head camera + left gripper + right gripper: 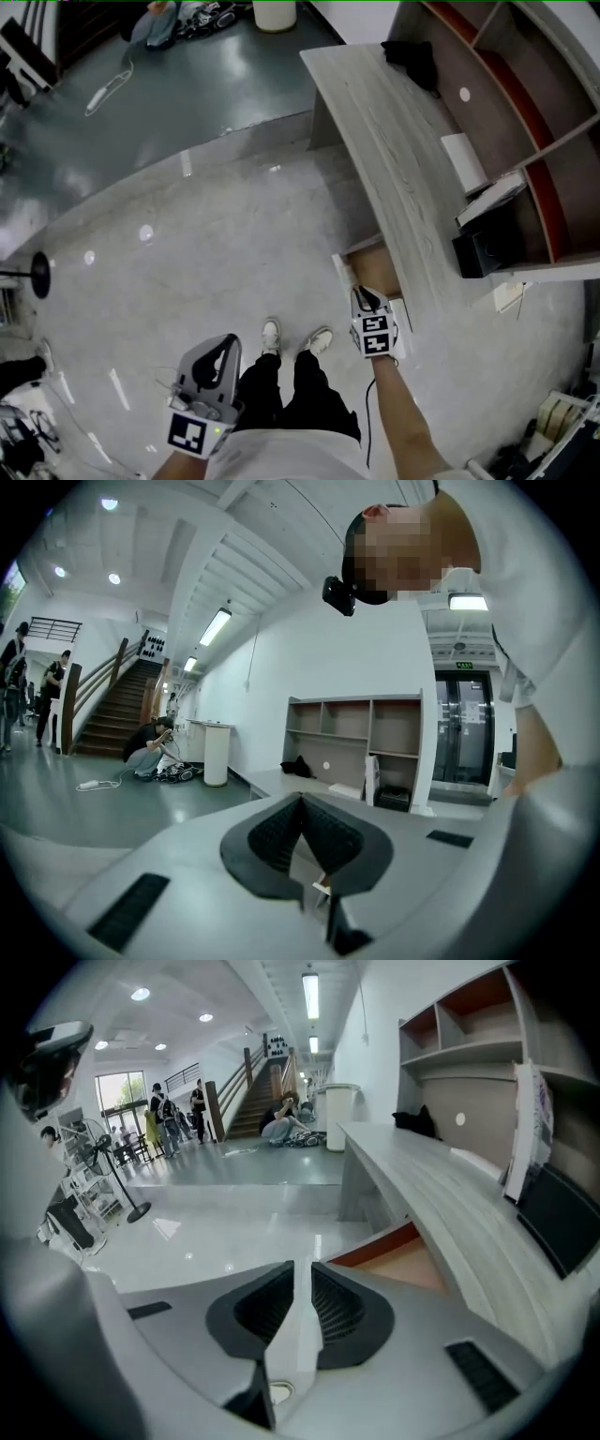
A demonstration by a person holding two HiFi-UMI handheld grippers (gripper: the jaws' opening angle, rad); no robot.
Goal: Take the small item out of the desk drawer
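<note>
The desk drawer (368, 265) stands pulled out from under the grey wood desk (403, 159), showing a bare brown inside. In the right gripper view the same drawer (405, 1262) lies just ahead to the right. No small item shows in it. My right gripper (362, 294) hovers at the drawer's near end, its jaws a narrow slit apart with nothing between them (302, 1271). My left gripper (226, 343) hangs low at my left side over the floor, away from the desk, and its pads (281, 832) meet at the tip.
A shelf unit (525, 122) rises behind the desk, with a black bag (412, 56), white papers (464, 159) and a black box (483, 248). My shoes (295, 337) stand on glossy floor. A white bin (275, 13) and a stand base (38, 273) are farther off.
</note>
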